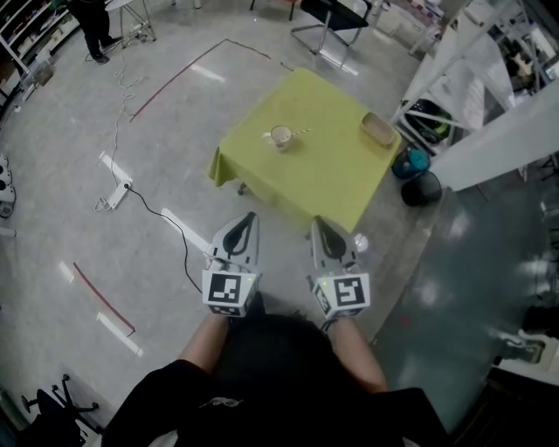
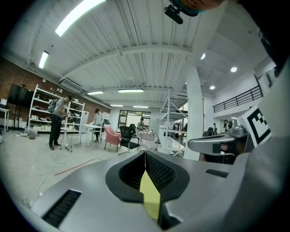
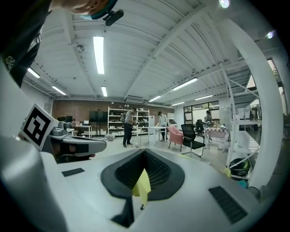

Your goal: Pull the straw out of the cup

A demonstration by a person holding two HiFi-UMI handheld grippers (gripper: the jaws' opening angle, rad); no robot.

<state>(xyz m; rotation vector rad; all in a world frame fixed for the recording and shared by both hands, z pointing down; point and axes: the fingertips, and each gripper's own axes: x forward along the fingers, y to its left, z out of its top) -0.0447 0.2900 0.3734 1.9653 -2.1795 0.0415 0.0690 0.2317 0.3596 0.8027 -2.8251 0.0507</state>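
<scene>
A pale cup [image 1: 280,135] stands on the yellow-green table [image 1: 323,179], with a thin straw [image 1: 298,133] leaning out of it to the right. Both grippers are held side by side in front of the person, short of the table's near edge and well away from the cup. The left gripper [image 1: 251,216] has its jaws together with nothing between them, and its tips meet in its own view [image 2: 145,152]. The right gripper [image 1: 318,222] is likewise shut and empty [image 3: 144,151]. Neither gripper view shows the cup; only a sliver of the yellow table shows behind the jaws.
A tan shallow basket [image 1: 378,128] lies at the table's right corner. Dark bags [image 1: 420,181] sit on the floor by the table's right side, next to a white rack. A power strip with a cable [image 1: 114,194] runs over the floor at left. A chair [image 1: 336,22] stands beyond the table.
</scene>
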